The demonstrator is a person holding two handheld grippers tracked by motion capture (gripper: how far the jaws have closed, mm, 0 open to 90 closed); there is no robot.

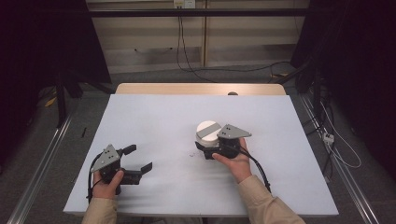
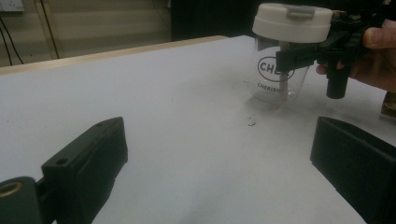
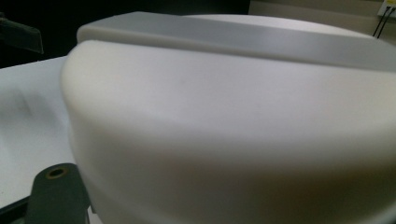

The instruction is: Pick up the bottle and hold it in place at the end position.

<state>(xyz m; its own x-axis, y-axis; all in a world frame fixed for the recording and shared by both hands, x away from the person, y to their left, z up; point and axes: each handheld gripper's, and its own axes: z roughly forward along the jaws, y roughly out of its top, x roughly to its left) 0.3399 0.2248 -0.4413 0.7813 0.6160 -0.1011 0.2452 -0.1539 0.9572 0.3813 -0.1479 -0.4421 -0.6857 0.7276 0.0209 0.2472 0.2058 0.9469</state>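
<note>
High view, right gripper [image 1: 208, 148] clamped on clear white-lidded cup [image 1: 207, 133], left gripper [image 1: 138, 158] spread wide, holding nothing.

The high view looks forward and down from above the person's side, taking in the whole table [image 1: 154, 116]. The left gripper view sits low near the tabletop, facing across it toward the lidded cup [image 2: 285, 56], well apart. The right gripper view is pressed close against the cup's lid [image 3: 224, 116]. All 3 views share the cup; the high view and the left gripper view also share the table.
</note>
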